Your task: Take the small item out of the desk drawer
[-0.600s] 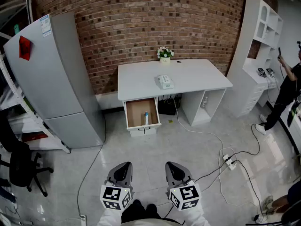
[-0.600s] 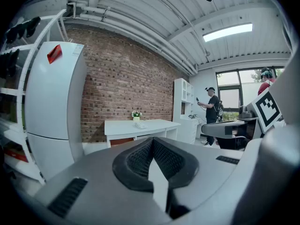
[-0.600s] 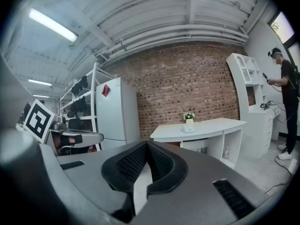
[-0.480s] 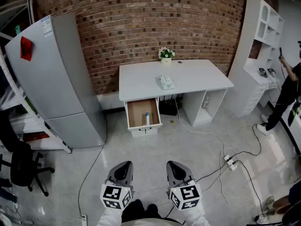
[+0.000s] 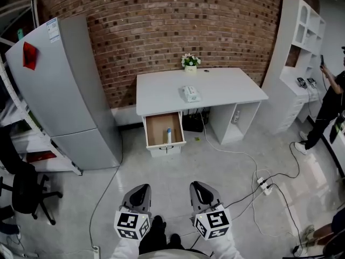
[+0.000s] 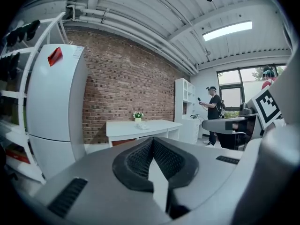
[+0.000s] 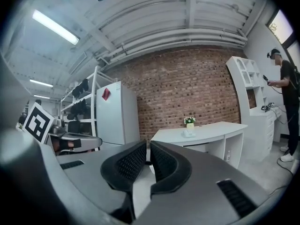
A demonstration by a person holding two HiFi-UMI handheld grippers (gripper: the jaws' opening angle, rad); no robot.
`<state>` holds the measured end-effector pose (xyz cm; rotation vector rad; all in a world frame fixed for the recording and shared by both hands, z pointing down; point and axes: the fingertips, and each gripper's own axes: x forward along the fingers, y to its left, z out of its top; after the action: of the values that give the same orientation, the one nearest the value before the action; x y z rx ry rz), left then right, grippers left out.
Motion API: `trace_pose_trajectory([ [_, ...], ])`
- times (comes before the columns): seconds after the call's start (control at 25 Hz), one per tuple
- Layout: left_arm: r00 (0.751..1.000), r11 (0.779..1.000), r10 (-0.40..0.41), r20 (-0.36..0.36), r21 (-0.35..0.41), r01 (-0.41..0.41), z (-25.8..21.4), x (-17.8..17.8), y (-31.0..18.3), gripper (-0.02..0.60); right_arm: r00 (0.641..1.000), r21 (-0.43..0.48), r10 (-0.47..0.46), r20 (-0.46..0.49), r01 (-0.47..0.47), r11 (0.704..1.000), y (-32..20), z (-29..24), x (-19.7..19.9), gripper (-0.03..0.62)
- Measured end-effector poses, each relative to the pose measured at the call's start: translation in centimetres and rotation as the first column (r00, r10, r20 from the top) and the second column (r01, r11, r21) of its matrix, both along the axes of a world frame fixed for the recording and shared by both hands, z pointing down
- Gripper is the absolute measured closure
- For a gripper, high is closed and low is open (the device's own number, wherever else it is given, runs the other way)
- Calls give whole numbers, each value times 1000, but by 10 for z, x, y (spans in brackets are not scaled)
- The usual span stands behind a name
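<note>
Nearest, the left hand-held gripper [image 5: 140, 193] and the right hand-held gripper [image 5: 201, 192] hang side by side low in the head view, each with its jaws closed together and nothing between them; their own views confirm this, showing only the room past the pads. They sit almost where they were half a second ago. What is new is a dark shoe [image 5: 157, 224] poking forward between them, and the scene has slid a touch rightward. I read that as a step towards the bench, so the task is still in its approach, with no reach begun. Beyond a wide stretch of floor [image 5: 178, 171] the drawer [image 5: 155, 131] stands pulled open under the bench [image 5: 215, 90], and the small item [image 5: 168, 134] lies inside near its right wall, well apart from both grippers. It is too small to identify: slim and pale with a bluish end. The person's arms are cut off at the bottom edge.
</note>
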<state>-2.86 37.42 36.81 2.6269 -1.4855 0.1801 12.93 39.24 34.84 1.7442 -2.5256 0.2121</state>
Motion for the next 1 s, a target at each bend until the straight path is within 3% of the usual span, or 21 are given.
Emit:
trace_pose_trajectory([
  [0.12,1000,1000,-1,-3,-5,1,2,-2,-6,565,1000,-20,-25,8,25,999,-7,4,-6,507],
  [0.44,1000,1000,-10,-22,-17,9,9,-7,-34,565,999,-71,-45,6,45,996,-36,19,-16,454],
  [1.0,999,996,8,-33,-83,-11,43,-17,-145,565,1000,-161,-15,7,16,987,-142,51,-25,419],
])
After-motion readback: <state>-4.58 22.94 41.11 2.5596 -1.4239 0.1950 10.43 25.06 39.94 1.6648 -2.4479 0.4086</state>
